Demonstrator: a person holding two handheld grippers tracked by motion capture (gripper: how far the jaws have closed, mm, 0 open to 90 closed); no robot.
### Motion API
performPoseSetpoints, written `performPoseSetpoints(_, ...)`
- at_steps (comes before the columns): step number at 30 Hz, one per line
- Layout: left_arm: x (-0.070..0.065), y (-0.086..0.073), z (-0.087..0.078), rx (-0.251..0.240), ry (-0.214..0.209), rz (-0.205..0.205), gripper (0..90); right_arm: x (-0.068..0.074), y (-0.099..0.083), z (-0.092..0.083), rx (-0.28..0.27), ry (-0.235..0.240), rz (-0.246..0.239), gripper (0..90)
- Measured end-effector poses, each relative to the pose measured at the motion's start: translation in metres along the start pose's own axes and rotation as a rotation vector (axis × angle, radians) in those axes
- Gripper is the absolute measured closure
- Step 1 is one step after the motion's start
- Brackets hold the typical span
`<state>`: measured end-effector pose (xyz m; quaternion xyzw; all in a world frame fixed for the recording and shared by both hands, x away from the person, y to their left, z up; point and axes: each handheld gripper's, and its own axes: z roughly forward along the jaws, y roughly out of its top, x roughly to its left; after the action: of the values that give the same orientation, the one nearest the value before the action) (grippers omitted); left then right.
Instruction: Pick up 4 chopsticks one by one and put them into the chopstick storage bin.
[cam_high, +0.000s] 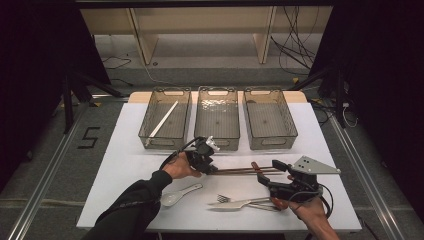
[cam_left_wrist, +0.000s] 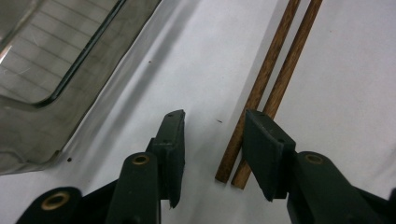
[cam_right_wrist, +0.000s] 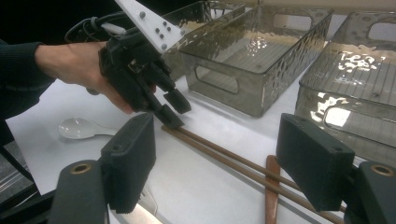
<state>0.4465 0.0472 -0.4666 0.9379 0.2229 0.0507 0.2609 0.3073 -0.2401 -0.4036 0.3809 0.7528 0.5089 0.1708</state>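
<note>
Left gripper (cam_left_wrist: 212, 140) at near ends of chopsticks (cam_left_wrist: 271, 84) on bench (cam_high: 130, 170), just before middle bin (cam_high: 217, 120). Jaws apart, not clamping; one pad over sticks, other off to side. Shift sideways so both sticks sit between pads, then close. Right gripper (cam_right_wrist: 219, 158) jaws wide apart, holding nothing, above sticks' far part.

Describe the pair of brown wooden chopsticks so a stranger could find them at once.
Start at the three clear plastic bins lined up at the far side of the white table. Just in front of the middle bin, the pair of thin brown wooden chopsticks lies side by side, pointing left to right, one end between the left hand-held gripper's jaws. Unlike the white spoon and metal cutlery nearer the person, they are plain straight sticks.
</note>
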Motion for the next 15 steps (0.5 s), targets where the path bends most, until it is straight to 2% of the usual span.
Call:
performPoseSetpoints(5, -0.0028, 0.0009, 0.0047, 0.028, -0.013, 0.023, 59.6, -0.0002, 0.0000, -0.0001, 0.001, 0.000, 0.001, 29.3)
performPoseSetpoints(10, -0.0036, 0.0025, 0.0046, 0.026, -0.021, 0.028, 64.2, -0.0003, 0.0000, 0.0000, -0.001, -0.001, 0.000, 29.3)
performPoseSetpoints(13, -0.0065, 0.0032, 0.0059, 0.033, -0.018, 0.053, 66.2, -0.0002, 0.0000, -0.0001, 0.001, 0.000, 0.001, 29.3)
performPoseSetpoints(15, -0.0076, 0.0041, 0.0057, 0.038, -0.033, 0.063, 69.7, -0.0002, 0.0001, 0.0000, -0.001, 0.000, 0.000, 29.3)
